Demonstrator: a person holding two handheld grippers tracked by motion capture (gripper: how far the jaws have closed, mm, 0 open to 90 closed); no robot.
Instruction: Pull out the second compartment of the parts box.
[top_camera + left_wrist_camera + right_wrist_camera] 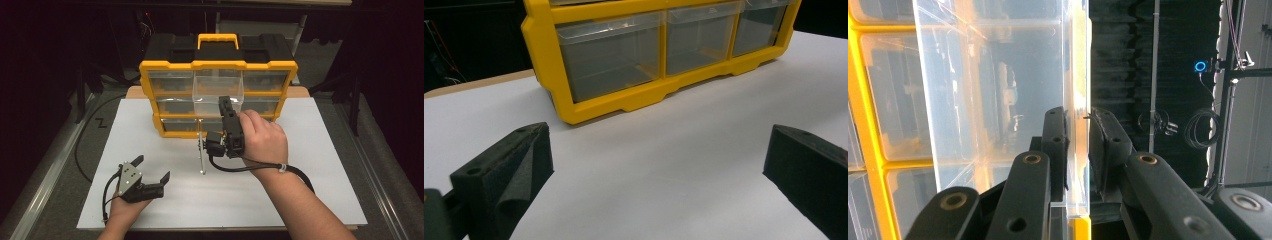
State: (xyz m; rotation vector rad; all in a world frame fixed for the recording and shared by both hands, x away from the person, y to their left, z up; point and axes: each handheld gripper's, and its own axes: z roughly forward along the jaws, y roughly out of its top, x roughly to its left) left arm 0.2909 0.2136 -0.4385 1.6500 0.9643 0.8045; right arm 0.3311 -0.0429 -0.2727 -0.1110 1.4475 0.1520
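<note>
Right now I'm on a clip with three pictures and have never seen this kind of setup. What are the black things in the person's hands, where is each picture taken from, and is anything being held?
No robot here: a person holds a black two-jaw tool in each hand. The high view looks down on a white table from the person's side. On it stands a yellow organizer with clear drawers. The other two pictures come from cameras riding on the tools, looking along their jaws.

The right tool reaches to the organizer's middle column, where a clear drawer is pulled out. In the right gripper view its jaws are closed on that drawer's front wall, one pad inside, one outside.

The left tool rests near the table's front left with jaws wide apart, holding nothing; its own view looks across bare table at the organizer's bottom row.
</note>
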